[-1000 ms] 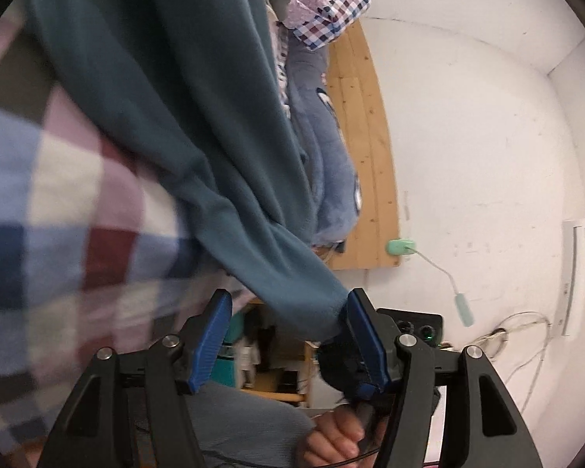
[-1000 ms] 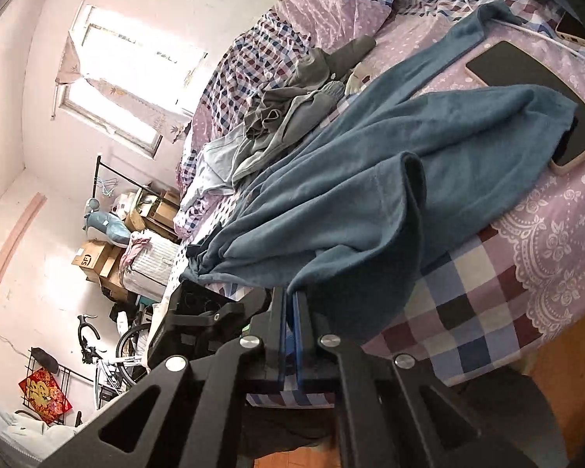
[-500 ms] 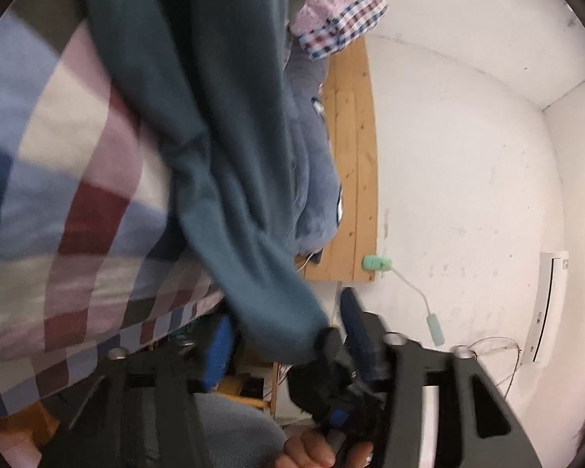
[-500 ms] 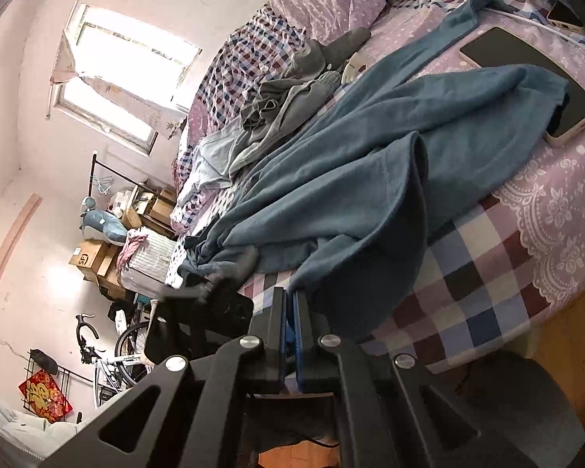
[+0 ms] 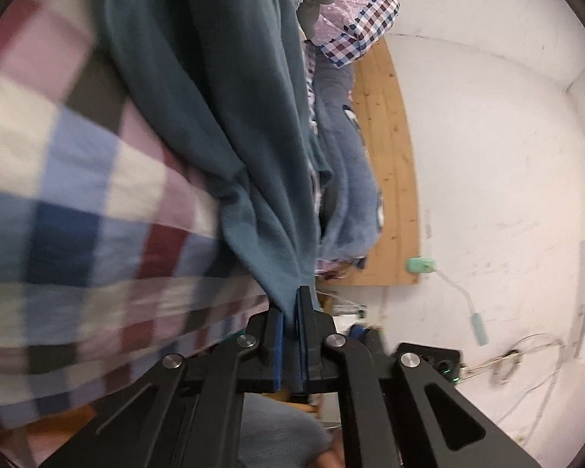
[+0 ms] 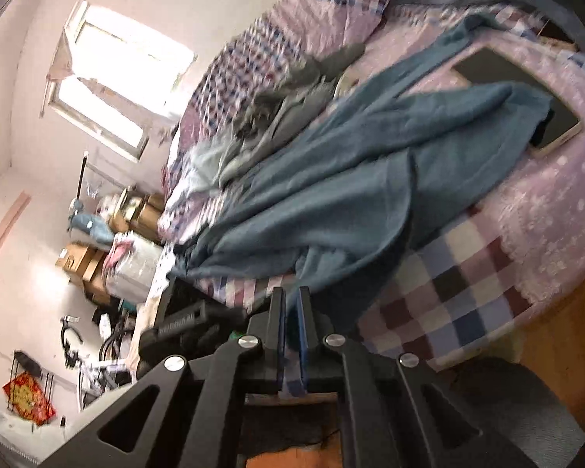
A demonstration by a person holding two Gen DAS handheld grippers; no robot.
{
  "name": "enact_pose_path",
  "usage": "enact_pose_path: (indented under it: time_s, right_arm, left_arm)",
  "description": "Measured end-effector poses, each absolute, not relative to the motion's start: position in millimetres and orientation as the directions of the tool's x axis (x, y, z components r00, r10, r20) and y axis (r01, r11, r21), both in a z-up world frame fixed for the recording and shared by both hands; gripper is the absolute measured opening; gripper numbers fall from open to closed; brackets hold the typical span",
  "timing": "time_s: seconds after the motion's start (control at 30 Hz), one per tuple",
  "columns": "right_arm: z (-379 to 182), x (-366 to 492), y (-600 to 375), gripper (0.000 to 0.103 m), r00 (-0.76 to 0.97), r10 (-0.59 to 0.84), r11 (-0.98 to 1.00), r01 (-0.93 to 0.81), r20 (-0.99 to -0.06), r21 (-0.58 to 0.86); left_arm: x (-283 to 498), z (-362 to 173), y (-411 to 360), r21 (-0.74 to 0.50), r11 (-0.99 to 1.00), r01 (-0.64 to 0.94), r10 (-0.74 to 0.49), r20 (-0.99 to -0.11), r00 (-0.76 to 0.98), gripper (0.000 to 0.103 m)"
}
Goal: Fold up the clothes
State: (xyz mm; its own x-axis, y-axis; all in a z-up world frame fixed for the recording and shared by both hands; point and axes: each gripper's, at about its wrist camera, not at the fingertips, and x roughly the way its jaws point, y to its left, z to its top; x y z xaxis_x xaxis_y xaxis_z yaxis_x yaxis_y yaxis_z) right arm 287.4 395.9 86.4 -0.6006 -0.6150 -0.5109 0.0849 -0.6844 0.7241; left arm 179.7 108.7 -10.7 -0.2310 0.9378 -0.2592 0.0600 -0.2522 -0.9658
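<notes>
Left wrist view: the left hand-held gripper (image 5: 290, 331) is clamped on a gathered edge of the teal sweatshirt (image 5: 230, 89), its blue pads (image 5: 278, 341) pressed together with the cloth pinched between them. From the grip the sweatshirt runs up and away across the checked bedspread (image 5: 70, 202), which hangs over the bed edge. Beyond the garment lie a blue-grey plush item (image 5: 347, 171) and a wooden headboard (image 5: 394, 179) against the white wall (image 5: 499, 148). A mint-green handled tool (image 5: 421, 265) lies near the headboard's lower corner. A person's grey-clad leg (image 5: 277, 433) shows beneath the gripper frame.

Right wrist view: the right hand-held gripper (image 6: 290, 331) is likewise closed to a narrow gap on another hem portion of the teal sweatshirt (image 6: 351, 191), with fabric showing between the pads. The garment lies spread and rumpled over the bed, one sleeve reaching toward the pillows (image 6: 327, 7). Its far edge partly covers a tablet (image 6: 499, 74) lying on the pink lace-trimmed cover (image 6: 557, 202). A heap of grey clothes (image 6: 277, 117) rests just beside the sweatshirt, toward the window (image 6: 113, 78). The other hand-held gripper's black body (image 6: 187, 323) appears at the bed edge, near the sweatshirt's bunched lower corner. The view is motion-blurred.
</notes>
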Motion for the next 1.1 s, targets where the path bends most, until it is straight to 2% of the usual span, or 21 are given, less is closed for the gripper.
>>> enact_pose_path:
  time_s: [0.13, 0.37, 0.53, 0.83, 1.1]
  right_arm:
    - [95.6, 288.7, 405.5, 0.010, -0.679, -0.565, -0.685, 0.070, -0.469, 0.725]
    - [100.9, 276.0, 395.7, 0.018, -0.683, -0.587, -0.663, 0.097, -0.435, 0.742]
    - [103.1, 265.5, 374.1, 0.019, -0.666, -0.619, -0.645, 0.130, -0.416, 0.753]
    - [105.2, 245.2, 327.3, 0.019, -0.612, -0.674, -0.630, 0.183, -0.414, 0.755]
    - [108.8, 234.1, 297.5, 0.019, -0.582, -0.706, -0.618, 0.225, -0.404, 0.753]
  left_arm:
    - [185.3, 5.6, 87.2, -0.930, -0.368, -0.002, 0.901, -0.356, -0.249, 0.003]
    - [199.0, 32.3, 23.6, -0.846, -0.527, -0.086, 0.809, -0.468, -0.356, 0.001]
    - [211.1, 31.7, -47.2, -0.802, -0.597, -0.025, 0.721, -0.522, -0.456, 0.001]
    - [234.8, 25.3, -154.3, -0.791, -0.594, 0.146, 0.592, -0.553, -0.587, 0.001]
    - [253.6, 37.3, -196.9, -0.779, -0.588, 0.218, 0.497, -0.561, -0.662, 0.000]
